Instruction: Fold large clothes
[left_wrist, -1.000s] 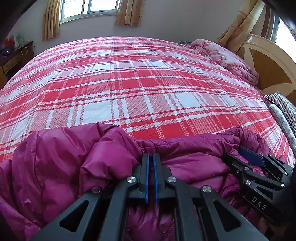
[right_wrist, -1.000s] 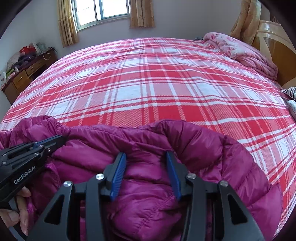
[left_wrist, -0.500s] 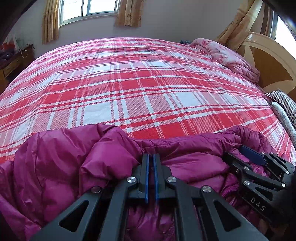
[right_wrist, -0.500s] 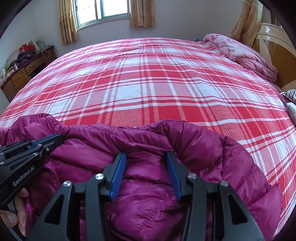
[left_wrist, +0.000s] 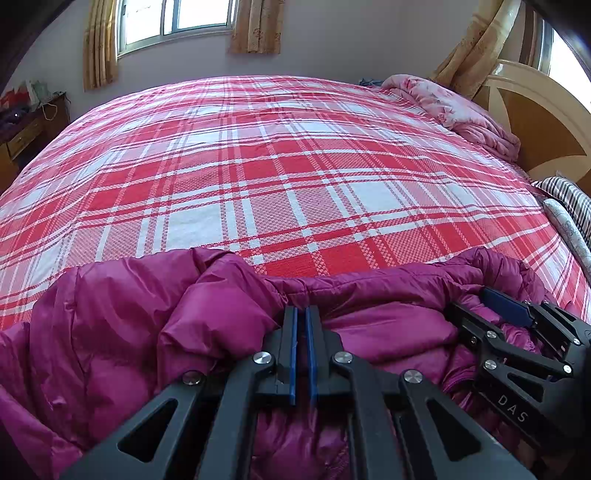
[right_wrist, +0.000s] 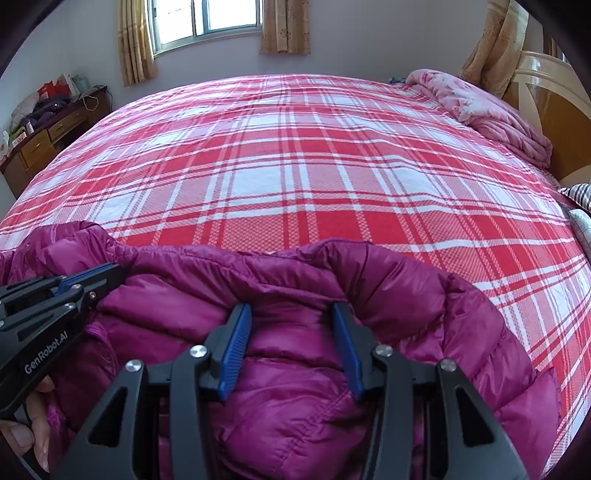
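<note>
A magenta puffer jacket (left_wrist: 147, 314) lies bunched at the near edge of a bed with a red and white plaid cover (left_wrist: 295, 166). My left gripper (left_wrist: 301, 310) is shut, its blue pads pinching the jacket's gathered upper hem. In the right wrist view the jacket (right_wrist: 406, 295) fills the foreground. My right gripper (right_wrist: 290, 314) holds a thick puffy fold of it between its pads, jaws partly apart around the padding. Each gripper shows in the other's view: the left gripper (right_wrist: 114, 271) at the left, the right gripper (left_wrist: 467, 300) at the right. A person's hand (right_wrist: 33, 435) holds the left one.
A folded pink quilt (left_wrist: 454, 110) lies at the bed's far right corner by a wooden headboard (left_wrist: 535, 122). A striped pillow (left_wrist: 569, 195) sits at the right edge. A wooden dresser (right_wrist: 48, 136) with clutter stands at the far left. Plaid cover stretches beyond the jacket.
</note>
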